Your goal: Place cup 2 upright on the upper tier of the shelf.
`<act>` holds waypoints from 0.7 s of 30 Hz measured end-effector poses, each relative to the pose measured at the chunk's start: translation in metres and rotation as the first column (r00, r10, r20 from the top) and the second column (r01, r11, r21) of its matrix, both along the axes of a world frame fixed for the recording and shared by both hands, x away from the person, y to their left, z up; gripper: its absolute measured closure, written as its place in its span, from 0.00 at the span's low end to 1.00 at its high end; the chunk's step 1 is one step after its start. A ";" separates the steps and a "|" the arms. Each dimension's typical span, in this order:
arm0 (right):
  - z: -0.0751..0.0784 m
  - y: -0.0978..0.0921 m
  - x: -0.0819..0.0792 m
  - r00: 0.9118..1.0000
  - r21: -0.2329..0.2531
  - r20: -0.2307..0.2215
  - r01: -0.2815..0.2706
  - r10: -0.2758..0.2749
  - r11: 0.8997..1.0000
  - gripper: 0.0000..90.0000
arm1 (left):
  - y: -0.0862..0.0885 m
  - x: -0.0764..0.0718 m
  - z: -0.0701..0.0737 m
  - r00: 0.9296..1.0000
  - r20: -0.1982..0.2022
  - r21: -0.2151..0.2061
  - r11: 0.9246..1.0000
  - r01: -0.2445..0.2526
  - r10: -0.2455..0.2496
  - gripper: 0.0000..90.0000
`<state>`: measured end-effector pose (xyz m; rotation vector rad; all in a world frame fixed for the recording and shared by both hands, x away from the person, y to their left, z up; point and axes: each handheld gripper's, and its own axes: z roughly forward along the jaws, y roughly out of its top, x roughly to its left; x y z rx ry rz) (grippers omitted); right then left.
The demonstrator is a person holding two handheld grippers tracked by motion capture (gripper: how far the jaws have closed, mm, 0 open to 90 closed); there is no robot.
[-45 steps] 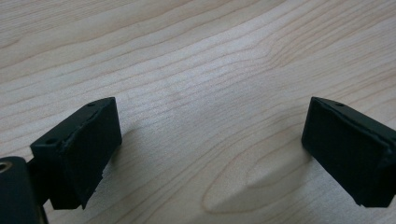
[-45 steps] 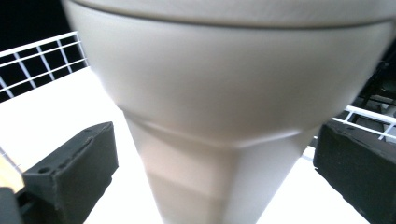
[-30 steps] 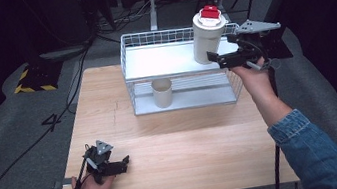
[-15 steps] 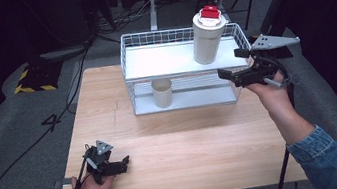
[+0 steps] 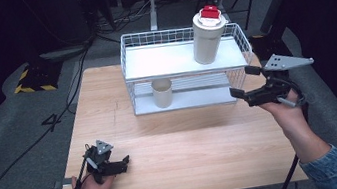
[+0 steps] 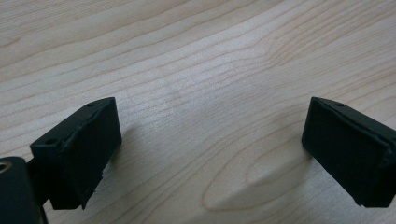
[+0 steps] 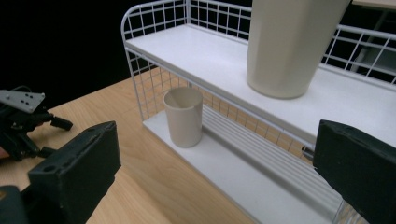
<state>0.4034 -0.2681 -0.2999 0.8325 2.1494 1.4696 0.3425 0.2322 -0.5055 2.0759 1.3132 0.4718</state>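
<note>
Tumbler (image 5: 208, 36) with the red lid (image 5: 210, 13) is the piece the right gripper (image 5: 247, 82) is nearest to; it stands upright on the top shelf of the white wire rack (image 5: 138, 71), toward that shelf's right end.

Nearest the person, the left gripper (image 5: 125, 162) rests low over the wooden table (image 5: 189, 142), jaws apart and empty. Farther along, the right gripper hangs just off the rack's right end, jaws spread wide, nothing between them.

The tumbler looks rigid and smooth, probably slippery and top-heavy if filled; a grasp across the mid-body, below the lid, seems safest.

Count: one tumbler, one small beige cup (image 7: 183, 116) on the lower shelf, one rack, two grippers.
</note>
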 end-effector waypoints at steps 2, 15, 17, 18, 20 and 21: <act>-0.006 -0.002 -0.003 1.000 -0.008 -0.009 -0.003 0.003 1.000 0.01 | 0.000 0.000 0.000 1.000 0.002 -0.001 1.000 -0.001 0.001 0.06; -0.048 -0.016 -0.019 0.996 -0.072 -0.087 -0.022 0.015 0.997 0.04 | 0.000 0.000 0.000 1.000 0.001 -0.001 1.000 0.000 0.000 0.06; -0.055 -0.017 -0.021 0.995 -0.073 -0.096 -0.015 0.008 0.997 0.04 | 0.000 0.000 0.000 1.000 0.002 -0.001 1.000 -0.001 0.001 0.06; -0.059 -0.018 -0.023 0.995 -0.076 -0.097 -0.006 -0.001 0.997 0.04 | 0.000 0.000 0.000 1.000 0.002 -0.001 1.000 -0.001 0.001 0.06; -0.067 -0.019 -0.026 0.994 -0.084 -0.106 0.008 -0.017 0.996 0.04 | 0.000 0.000 0.000 1.000 0.002 -0.001 1.000 -0.001 0.001 0.06; -0.071 -0.020 -0.027 0.994 -0.082 -0.112 0.010 -0.019 0.997 0.05 | 0.000 0.000 0.000 1.000 0.002 -0.001 1.000 -0.001 0.001 0.06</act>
